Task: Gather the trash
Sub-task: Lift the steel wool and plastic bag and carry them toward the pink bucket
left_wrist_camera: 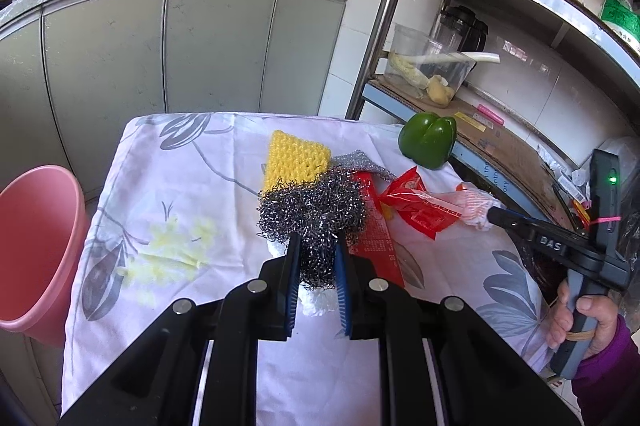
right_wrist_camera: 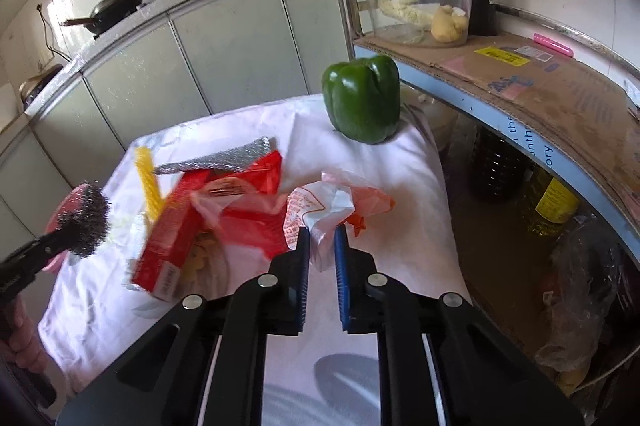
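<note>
A crumpled white-and-orange wrapper [right_wrist_camera: 332, 206] lies near the table's [right_wrist_camera: 400, 162] right edge, pinched by the right tool [right_wrist_camera: 322, 246]. The left tool [left_wrist_camera: 317, 258] grips a steel wool ball [left_wrist_camera: 312, 214] — red wrappers [left_wrist_camera: 416, 202] between, a pink bin [left_wrist_camera: 36, 250] off the left edge.

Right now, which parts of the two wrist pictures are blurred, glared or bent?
Left wrist: sharp; round steel wool scourer crisp, counter and shelf edges bowed by the fisheye. Right wrist: red cardboard box smeared by motion, white floral tablecloth washed out by glare, crumpled white-and-orange plastic wrapper clear.
</note>
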Demonstrator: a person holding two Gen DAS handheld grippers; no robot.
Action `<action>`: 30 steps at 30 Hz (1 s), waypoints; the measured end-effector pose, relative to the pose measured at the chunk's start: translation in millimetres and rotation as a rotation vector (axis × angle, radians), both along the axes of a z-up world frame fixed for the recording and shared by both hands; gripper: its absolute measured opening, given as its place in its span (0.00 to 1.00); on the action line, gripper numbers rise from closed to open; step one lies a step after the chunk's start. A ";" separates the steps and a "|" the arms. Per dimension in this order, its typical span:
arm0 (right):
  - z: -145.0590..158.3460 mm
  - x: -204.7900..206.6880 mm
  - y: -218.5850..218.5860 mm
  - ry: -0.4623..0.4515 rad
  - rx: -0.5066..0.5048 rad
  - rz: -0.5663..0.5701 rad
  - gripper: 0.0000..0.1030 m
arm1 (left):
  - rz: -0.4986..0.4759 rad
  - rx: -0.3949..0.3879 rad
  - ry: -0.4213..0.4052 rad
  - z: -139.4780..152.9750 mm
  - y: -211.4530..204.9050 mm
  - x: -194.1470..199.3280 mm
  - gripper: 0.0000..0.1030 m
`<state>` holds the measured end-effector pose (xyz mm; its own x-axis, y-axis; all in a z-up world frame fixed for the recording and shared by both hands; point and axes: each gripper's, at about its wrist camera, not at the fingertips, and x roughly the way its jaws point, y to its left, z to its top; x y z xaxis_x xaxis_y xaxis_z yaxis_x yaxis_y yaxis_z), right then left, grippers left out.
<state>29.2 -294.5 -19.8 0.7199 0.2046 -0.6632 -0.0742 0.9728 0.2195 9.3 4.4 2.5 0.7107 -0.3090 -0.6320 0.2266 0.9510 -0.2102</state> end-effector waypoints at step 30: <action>59.3 -25.4 111.2 -0.123 -0.040 0.242 0.12 | 0.214 -0.006 -0.030 8.8 69.9 -25.9 0.15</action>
<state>3.8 -183.3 39.4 0.7291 0.3560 -0.5845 -0.3295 0.9311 0.1562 -16.5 74.3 11.4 0.7789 -0.1530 -0.6082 0.0263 0.9769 -0.2121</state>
